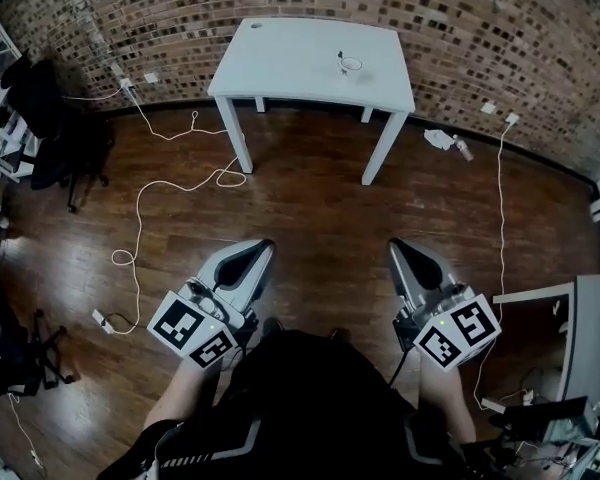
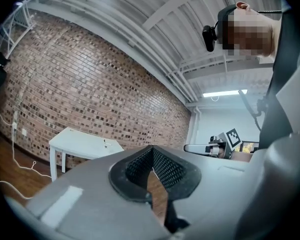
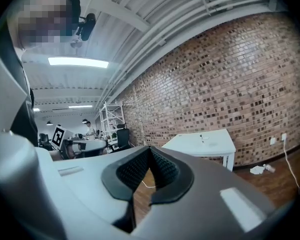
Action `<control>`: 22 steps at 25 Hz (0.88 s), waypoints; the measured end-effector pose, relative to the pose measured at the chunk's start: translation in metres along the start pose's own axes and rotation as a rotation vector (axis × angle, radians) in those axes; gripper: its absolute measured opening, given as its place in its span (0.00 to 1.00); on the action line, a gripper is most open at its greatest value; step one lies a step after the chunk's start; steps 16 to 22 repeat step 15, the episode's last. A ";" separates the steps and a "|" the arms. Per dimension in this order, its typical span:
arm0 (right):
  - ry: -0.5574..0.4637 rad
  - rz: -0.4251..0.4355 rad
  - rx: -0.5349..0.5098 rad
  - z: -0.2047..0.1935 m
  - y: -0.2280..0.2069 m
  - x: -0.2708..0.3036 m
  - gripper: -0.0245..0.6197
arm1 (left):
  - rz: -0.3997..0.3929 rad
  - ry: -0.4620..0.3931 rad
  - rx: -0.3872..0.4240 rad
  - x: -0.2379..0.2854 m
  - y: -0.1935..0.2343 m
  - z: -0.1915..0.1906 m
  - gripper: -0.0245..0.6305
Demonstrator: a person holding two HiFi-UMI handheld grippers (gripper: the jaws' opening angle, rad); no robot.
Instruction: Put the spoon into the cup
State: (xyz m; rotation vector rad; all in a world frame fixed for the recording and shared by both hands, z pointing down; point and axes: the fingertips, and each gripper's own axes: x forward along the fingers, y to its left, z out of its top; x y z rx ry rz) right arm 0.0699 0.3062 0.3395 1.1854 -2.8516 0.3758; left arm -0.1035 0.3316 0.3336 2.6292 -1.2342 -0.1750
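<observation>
Head view: left gripper (image 1: 252, 258) and right gripper (image 1: 405, 254) closed tight, empty, well apart from table (image 1: 280, 58); spoon (image 1: 341, 58) seemingly upright in cup (image 1: 352, 65), so approach or retreat both fit.

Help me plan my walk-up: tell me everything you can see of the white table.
The table is white, smooth and matt, perhaps painted wood, with a rectangular top and four straight legs. It stands upright on the dark wood floor, close to the brick wall. A small round hole shows near one far corner. On its top, toward the right, sits a small cup with a thin dark thing beside it, too small to name.
</observation>
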 end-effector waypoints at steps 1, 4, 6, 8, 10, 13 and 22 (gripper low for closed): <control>-0.003 -0.001 -0.002 0.001 0.000 0.000 0.05 | 0.000 0.001 0.002 0.000 0.001 0.001 0.05; -0.005 -0.004 -0.002 0.002 -0.003 -0.001 0.05 | -0.007 0.008 0.006 0.004 -0.002 0.001 0.05; -0.007 -0.007 0.001 0.002 -0.005 -0.002 0.05 | -0.013 0.013 0.007 0.007 -0.003 0.002 0.05; -0.014 -0.011 0.003 0.003 -0.006 -0.002 0.05 | -0.018 0.018 0.011 0.009 -0.003 0.002 0.05; -0.017 -0.014 0.006 0.002 -0.007 -0.003 0.05 | -0.021 0.024 0.014 0.011 -0.003 0.001 0.05; -0.012 -0.018 0.006 0.000 -0.011 -0.006 0.05 | -0.029 0.033 0.011 0.016 -0.006 -0.001 0.05; -0.007 -0.023 0.005 -0.002 -0.016 -0.008 0.05 | -0.034 0.036 0.007 0.021 -0.008 -0.003 0.05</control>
